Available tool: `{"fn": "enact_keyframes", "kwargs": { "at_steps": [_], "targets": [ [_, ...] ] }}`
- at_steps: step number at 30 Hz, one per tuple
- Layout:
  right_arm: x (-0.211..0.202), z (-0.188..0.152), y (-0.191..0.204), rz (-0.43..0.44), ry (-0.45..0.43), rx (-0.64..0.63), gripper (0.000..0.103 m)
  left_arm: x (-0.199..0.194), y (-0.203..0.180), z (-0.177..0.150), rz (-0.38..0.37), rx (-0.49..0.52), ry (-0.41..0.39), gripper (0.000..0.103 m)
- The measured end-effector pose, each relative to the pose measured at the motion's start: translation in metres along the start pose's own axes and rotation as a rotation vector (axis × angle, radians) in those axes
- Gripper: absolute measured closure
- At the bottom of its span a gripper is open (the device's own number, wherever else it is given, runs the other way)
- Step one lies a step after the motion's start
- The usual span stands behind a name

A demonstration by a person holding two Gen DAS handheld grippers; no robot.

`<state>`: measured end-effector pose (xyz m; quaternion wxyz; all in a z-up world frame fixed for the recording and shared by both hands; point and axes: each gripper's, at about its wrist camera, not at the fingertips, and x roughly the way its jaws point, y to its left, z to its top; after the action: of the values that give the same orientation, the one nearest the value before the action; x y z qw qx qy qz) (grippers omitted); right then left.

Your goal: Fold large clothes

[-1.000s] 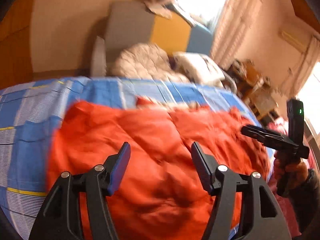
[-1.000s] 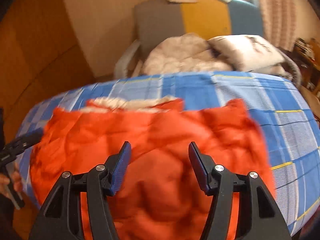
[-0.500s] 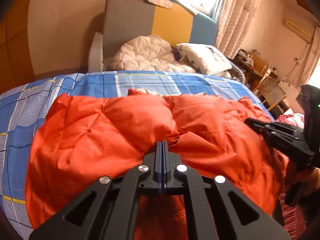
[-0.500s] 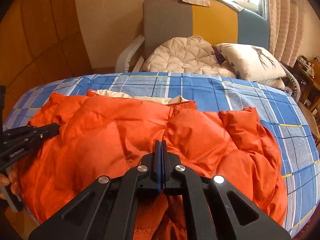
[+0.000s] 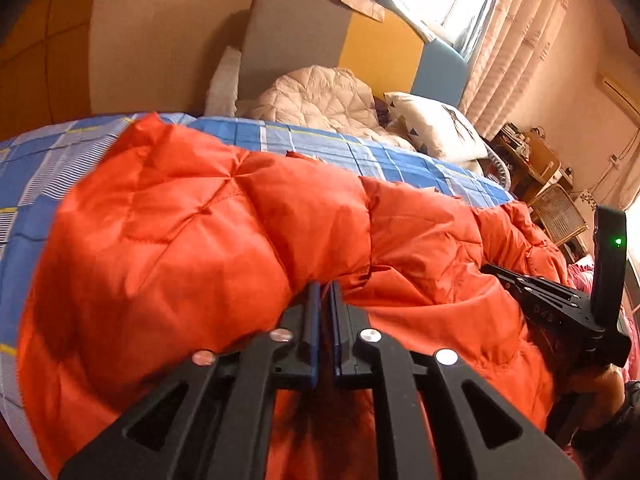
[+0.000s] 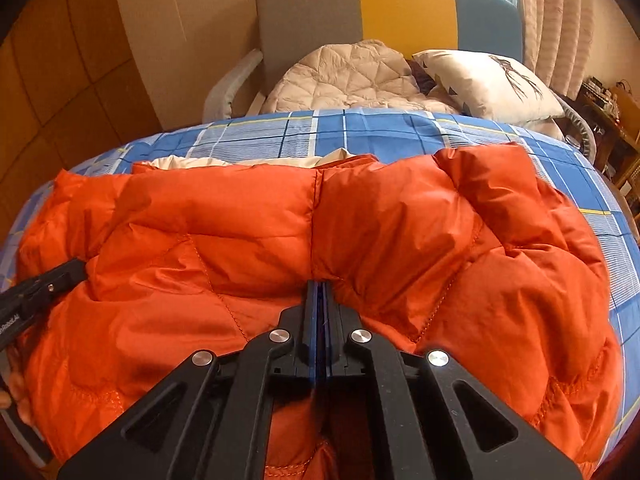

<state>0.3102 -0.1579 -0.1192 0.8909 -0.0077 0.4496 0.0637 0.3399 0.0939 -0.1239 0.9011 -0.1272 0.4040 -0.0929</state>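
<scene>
1. Orange quilted down jacket (image 6: 304, 232) lies spread across the blue plaid bed sheet (image 6: 360, 132), cream lining showing at its far edge.
2. Left gripper (image 5: 324, 300) and right gripper (image 6: 320, 292) each have fingers clamped on the jacket's near hem.
3. Folding looks barely begun: no completed fold shows, and carrying the hem over remains.
</scene>
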Motion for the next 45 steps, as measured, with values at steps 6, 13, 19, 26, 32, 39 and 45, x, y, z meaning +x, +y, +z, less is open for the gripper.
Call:
{"fn": "enact_keyframes", "kwargs": {
  "at_steps": [6,13,19,26,32,39,45],
  "targets": [
    [-0.031,-0.008,0.004,0.001,-0.053,0.033,0.057,-0.028,-0.011,-0.008,0.034,0.006,-0.061,0.063],
    [-0.076,-0.03,0.025,0.042,-0.139,0.034,0.053,-0.058,-0.005,-0.026,0.075,-0.023,-0.098,0.063],
    [-0.082,-0.054,0.053,0.051,-0.149,-0.006,0.053,-0.065,0.011,-0.043,0.128,-0.042,-0.094,0.063],
    [-0.056,-0.063,0.058,0.023,-0.105,-0.021,0.053,-0.044,0.024,-0.053,0.13,-0.046,-0.058,0.063],
    [-0.031,-0.068,0.057,-0.008,-0.081,-0.041,0.052,-0.037,0.021,-0.053,0.149,-0.046,-0.04,0.066],
    [-0.056,-0.066,0.051,0.035,-0.099,-0.011,0.046,-0.043,-0.03,-0.018,0.067,0.016,-0.11,0.065],
    [-0.092,-0.075,0.032,0.009,-0.154,-0.007,0.043,-0.009,-0.057,0.008,0.054,0.015,-0.072,0.065]
  ]
}}
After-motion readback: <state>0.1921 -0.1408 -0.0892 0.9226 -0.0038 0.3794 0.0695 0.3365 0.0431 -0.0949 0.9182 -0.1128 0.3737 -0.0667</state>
